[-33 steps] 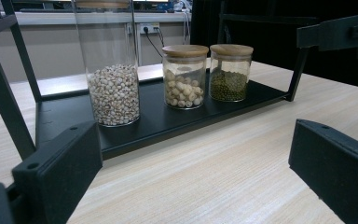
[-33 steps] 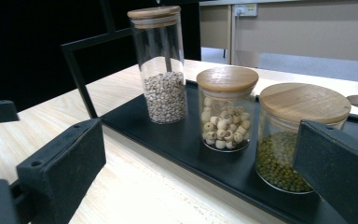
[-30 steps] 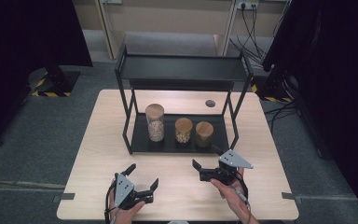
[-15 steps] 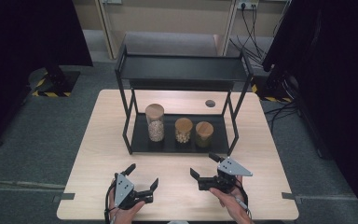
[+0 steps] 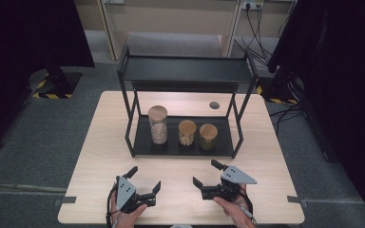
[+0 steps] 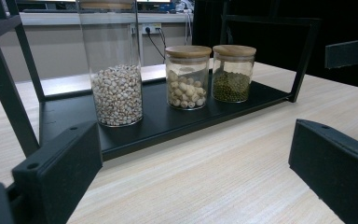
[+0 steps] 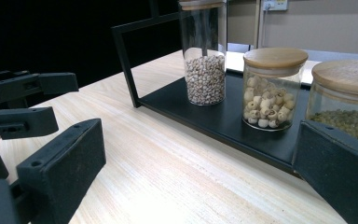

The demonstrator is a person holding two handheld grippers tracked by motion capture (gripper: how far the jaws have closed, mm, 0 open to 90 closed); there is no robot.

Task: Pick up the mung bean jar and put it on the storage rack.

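Two grippers sit at the near edge of the table [image 5: 104, 142], and neither has anything in it. The left gripper [image 5: 145, 183] rests low by the person's hand, its jaws spread wide and pointed toward the rack. The right gripper [image 5: 208, 173] is just beside it to the right, jaws also wide apart, empty, angled toward the same rack. Bare wood lies between both grippers and the jars, so I'd judge the work has hardly started: nothing is lifted, nothing touched, and the whole reach, grasp and move is left to do.

Farther in stands a black rack [image 5: 185, 71] with two levels. Its lower tray [image 5: 218, 145] lies on the table and carries three glass jars in a row, each capped with a wooden lid, all upright and standing apart from each other. From the left gripper view, the tall jar [image 6: 112, 65] is nearest to it, filled less than halfway with small pale grains. The middle jar [image 6: 188, 77] is short and holds larger, cream-coloured round seeds, more than half full. The last jar [image 6: 234, 72], short as well, holds small green beans, again more than half full. From the right gripper view that green jar [image 7: 342, 102] is the closest to its jaws, so it looks the likeliest first pick for that hand.

The top shelf of the rack looks bare.
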